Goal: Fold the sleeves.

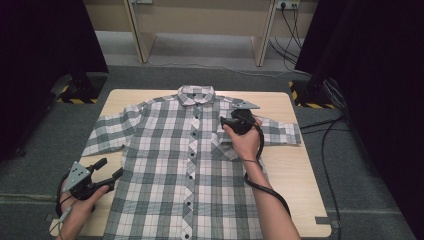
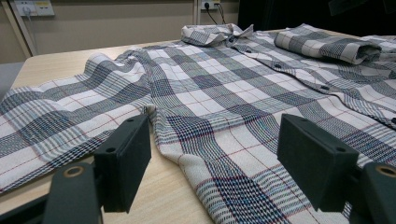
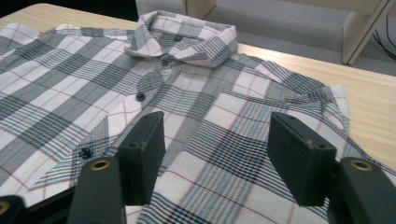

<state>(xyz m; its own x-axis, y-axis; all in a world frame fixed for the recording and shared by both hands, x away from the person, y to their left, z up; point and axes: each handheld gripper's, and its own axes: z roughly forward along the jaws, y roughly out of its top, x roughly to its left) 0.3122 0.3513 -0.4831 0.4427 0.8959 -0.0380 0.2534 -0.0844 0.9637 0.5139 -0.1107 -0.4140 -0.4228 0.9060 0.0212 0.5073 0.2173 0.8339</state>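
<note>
A grey, white and red plaid shirt (image 1: 190,150) lies buttoned and flat on the wooden table (image 1: 295,165), collar (image 1: 196,94) at the far end and both short sleeves spread out. My left gripper (image 1: 111,169) rests at the table's near left, just beside the shirt's side edge. In the left gripper view, the left gripper (image 2: 212,135) is open, with the shirt (image 2: 224,93) and bare table between its jaws. My right gripper (image 1: 231,120) hovers over the shirt's chest by the shoulder. In the right gripper view, the right gripper (image 3: 217,135) is open above the cloth (image 3: 187,93), gripping nothing.
Black curtains stand at both sides. Cables (image 1: 330,150) run across the grey floor to the right of the table. Stand bases with yellow-black tape (image 1: 75,92) sit at the far corners. Wooden furniture legs (image 1: 262,35) rise behind the table.
</note>
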